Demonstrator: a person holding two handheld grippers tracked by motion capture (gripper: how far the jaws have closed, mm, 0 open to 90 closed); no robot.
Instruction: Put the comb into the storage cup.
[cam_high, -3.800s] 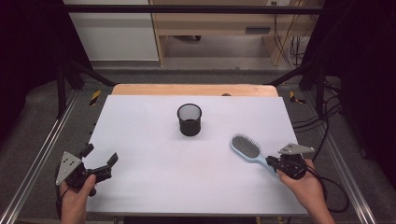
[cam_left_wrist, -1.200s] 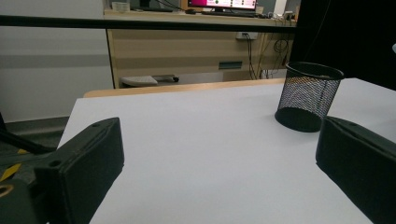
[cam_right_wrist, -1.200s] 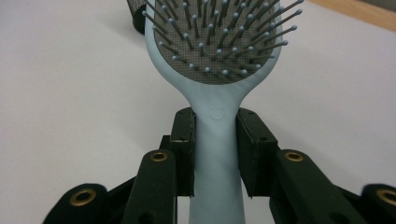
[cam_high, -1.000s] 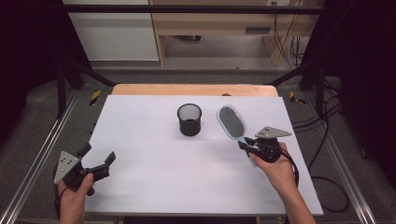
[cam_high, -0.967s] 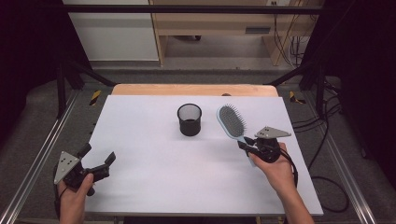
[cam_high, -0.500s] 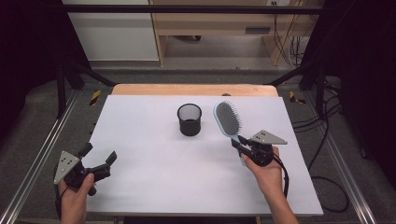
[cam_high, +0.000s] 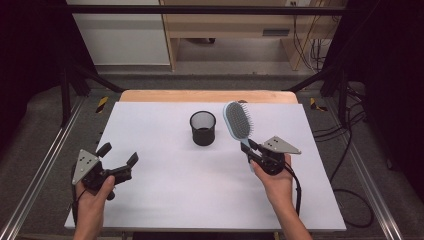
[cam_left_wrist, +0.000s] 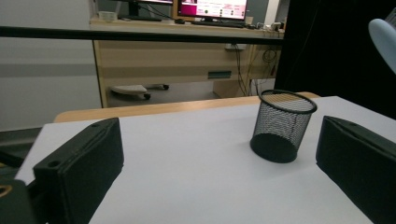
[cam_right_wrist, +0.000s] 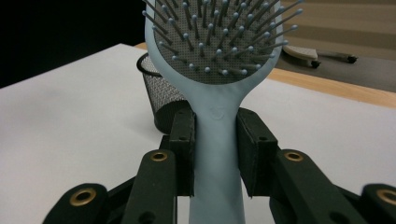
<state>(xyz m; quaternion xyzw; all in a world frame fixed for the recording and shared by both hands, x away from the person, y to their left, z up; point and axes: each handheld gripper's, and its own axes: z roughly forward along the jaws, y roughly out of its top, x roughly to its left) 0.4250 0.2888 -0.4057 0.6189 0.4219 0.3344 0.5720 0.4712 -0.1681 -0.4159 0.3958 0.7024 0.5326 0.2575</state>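
My brush (cam_high: 238, 121) is pale blue, its pad (cam_right_wrist: 219, 46) grey and finely dotted, with bristles tipped light blue. The cup (cam_high: 203, 128), at the middle of the high view, is black wire mesh. My right tongs (cam_high: 254, 150) are black with brass rivets and a grey plate; my left tongs (cam_high: 118, 161), at lower left, are black with the same grey plate. The table (cam_high: 165, 200) is white, edged in light wood at its far side. The monitor (cam_left_wrist: 212, 7), at the top of the left gripper view, glows pink.
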